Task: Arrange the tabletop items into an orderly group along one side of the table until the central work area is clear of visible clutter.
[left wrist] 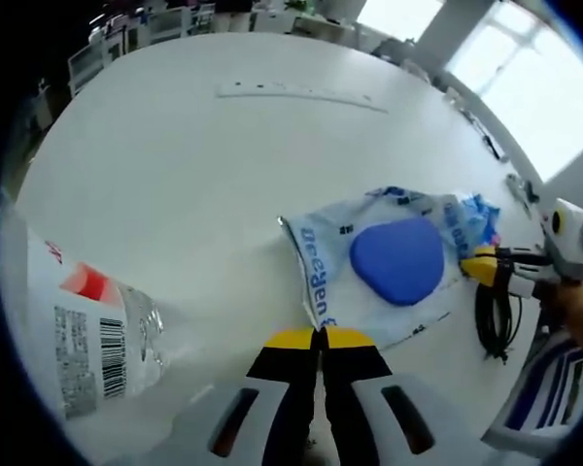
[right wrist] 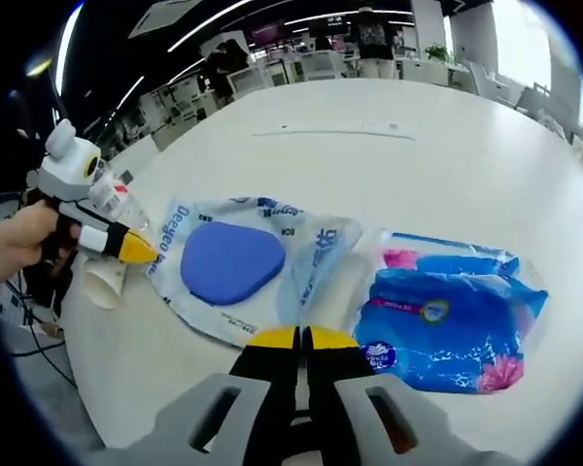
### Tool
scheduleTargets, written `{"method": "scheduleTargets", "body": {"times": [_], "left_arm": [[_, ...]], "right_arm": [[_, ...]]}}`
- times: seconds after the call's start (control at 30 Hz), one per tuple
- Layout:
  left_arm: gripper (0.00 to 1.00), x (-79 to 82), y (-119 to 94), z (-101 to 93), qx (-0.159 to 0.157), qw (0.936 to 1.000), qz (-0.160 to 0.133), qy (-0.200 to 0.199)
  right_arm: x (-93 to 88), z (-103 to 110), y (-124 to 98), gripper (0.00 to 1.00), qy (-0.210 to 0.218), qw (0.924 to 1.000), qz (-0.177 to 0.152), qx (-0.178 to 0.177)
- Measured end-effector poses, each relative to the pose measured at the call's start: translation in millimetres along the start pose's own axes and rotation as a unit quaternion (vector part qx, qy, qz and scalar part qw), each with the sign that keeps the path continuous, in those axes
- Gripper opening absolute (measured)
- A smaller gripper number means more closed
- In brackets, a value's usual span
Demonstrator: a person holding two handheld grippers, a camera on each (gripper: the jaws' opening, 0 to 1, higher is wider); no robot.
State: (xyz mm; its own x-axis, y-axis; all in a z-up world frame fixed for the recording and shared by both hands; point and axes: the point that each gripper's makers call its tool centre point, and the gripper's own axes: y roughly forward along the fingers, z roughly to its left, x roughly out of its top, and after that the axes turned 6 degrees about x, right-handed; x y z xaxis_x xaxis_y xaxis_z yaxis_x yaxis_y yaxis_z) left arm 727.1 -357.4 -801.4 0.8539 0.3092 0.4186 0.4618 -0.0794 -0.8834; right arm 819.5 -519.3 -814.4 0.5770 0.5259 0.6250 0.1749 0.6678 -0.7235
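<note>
A white table [right wrist: 447, 165] is seen, with a wipes pack [right wrist: 243, 267] lying flat near its edge, blue lid [right wrist: 231, 260] facing up. In the right gripper view its long axis runs left-right, the printed end pointing toward the left gripper [right wrist: 144, 250]. A tissue pack [right wrist: 447, 316] (blue, with pink flowers) lies just beside it.

The left gripper [left wrist: 321, 337] is seen with tips pressed together at the wipes pack's edge; whether film is pinched cannot be told. The right gripper [right wrist: 301, 336] is likewise closed, tips together at the near edge.

A bottle [left wrist: 97, 340] lies on its side in the left gripper view. A paper cup [right wrist: 105, 282] stands by the 2 packs.
</note>
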Motion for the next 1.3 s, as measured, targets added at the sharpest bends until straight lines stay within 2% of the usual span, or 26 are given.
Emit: {"method": "scheduleTargets", "body": {"times": [0.2,0.5,0.63,0.87,0.93,1.03,1.17,1.3], "left_arm": [[0.00,-0.5,-0.3,0.2,0.006,1.0000,0.000,0.008],[0.00,-0.8,1.3,1.9,0.004,0.9999,0.004,-0.009],[0.00,-2.1,1.2,0.7,0.008,1.0000,0.002,-0.002],[0.02,-4.2,1.8,-1.5,0.019,0.9997,0.005,0.011],[0.04,-3.9,2.9,-3.8,0.018,0.9997,0.004,0.018],[0.06,-4.0,3.0,-4.9,0.021,0.9994,0.004,0.026],[0.16,-1.5,0.1,-7.6,0.019,0.9996,-0.003,0.021],[0.20,11.1,-8.3,-12.4,0.014,0.9992,-0.030,0.022]], "right_arm": [[0.4,0.8,-0.6,0.00,0.001,1.0000,-0.004,-0.005],[0.3,0.7,0.5,0.00,0.007,1.0000,-0.003,-0.002],[1.3,1.8,-0.6,0.00,-0.002,1.0000,-0.002,-0.002],[2.5,0.5,-2.4,0.00,0.020,0.9998,-0.005,0.008],[2.8,0.2,-0.9,0.00,0.009,0.9999,0.000,0.006],[3.8,-0.1,-0.7,0.02,-0.017,0.9998,0.001,0.006],[5.4,-0.4,-1.3,0.08,-0.010,0.9999,0.002,0.001],[12.1,6.8,-5.7,0.17,-0.023,0.9997,-0.005,0.003]]}}
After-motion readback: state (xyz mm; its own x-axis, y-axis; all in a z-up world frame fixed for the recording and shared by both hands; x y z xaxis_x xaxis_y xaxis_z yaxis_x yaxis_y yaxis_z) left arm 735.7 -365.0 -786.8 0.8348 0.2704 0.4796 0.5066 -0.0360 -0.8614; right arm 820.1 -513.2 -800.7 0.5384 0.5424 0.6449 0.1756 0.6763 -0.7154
